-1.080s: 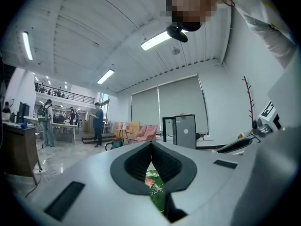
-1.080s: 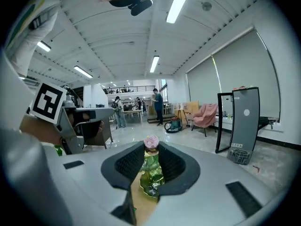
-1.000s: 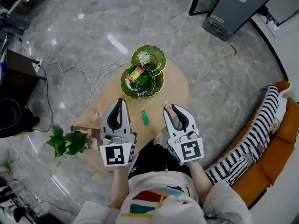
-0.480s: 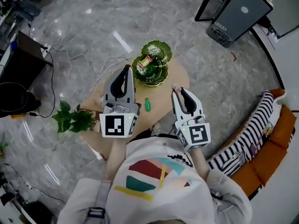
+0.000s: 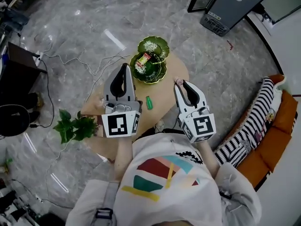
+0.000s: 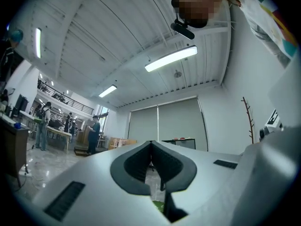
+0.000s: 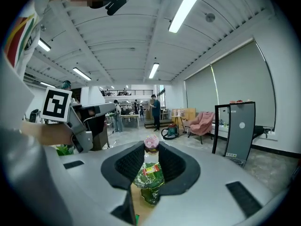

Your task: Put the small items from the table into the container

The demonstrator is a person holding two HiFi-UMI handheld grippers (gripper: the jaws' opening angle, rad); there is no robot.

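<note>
Right claw (image 7: pixel 151 148): clenched on small pink item (image 7: pixel 151 141), centre frame.
Left claw (image 6: pixel 151 143): closed, empty.
Handling: we judge it light, round, slippery; pinch across its middle.
Green piece (image 5: pixel 149 102): on counter (image 5: pixel 167 94), below green dish (image 5: pixel 162 72).

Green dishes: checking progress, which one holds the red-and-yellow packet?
The green dish nearer the person: the packet lies in it. The farther dish shows none.

left hand-held gripper (image 5: pixel 124 66), jaws together (empty), right hand-held gripper (image 5: pixel 180 82) pinching a small pink item (image 7: pixel 151 142) at its tips
</note>
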